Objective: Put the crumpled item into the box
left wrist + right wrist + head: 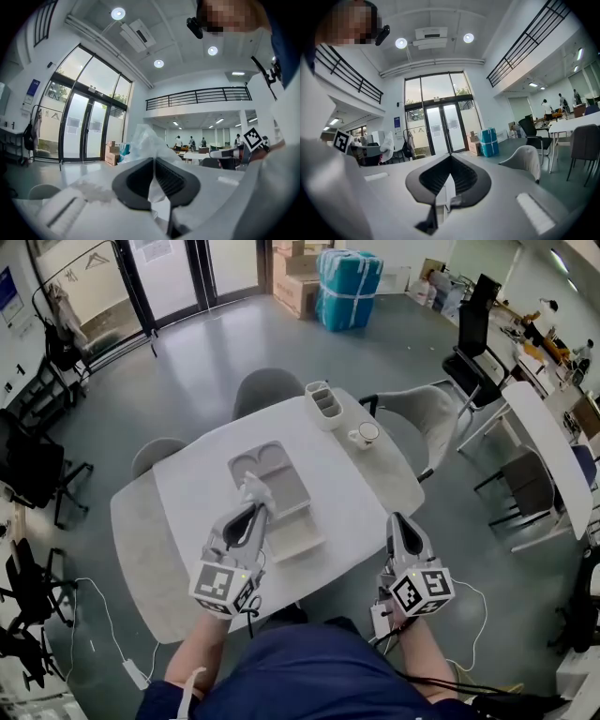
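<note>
A crumpled piece of thin whitish plastic (251, 487) sticks up from my left gripper (256, 509), which is shut on it. It hangs just over the near left part of an open grey box (298, 486) in the middle of the white table (197, 484). In the left gripper view the plastic (144, 140) bulges above the dark jaws of the left gripper (153, 163), pinched between them. My right gripper (399, 523) stands at the table's front right edge, apart from the box. Its jaws (450, 158) meet at the tips, with nothing between them.
A white desk caddy (323, 405) and a cup (364, 435) stand at the table's far right. Grey chairs (267, 390) ring the table at the back, left and right. Cables lie on the floor near the person's legs.
</note>
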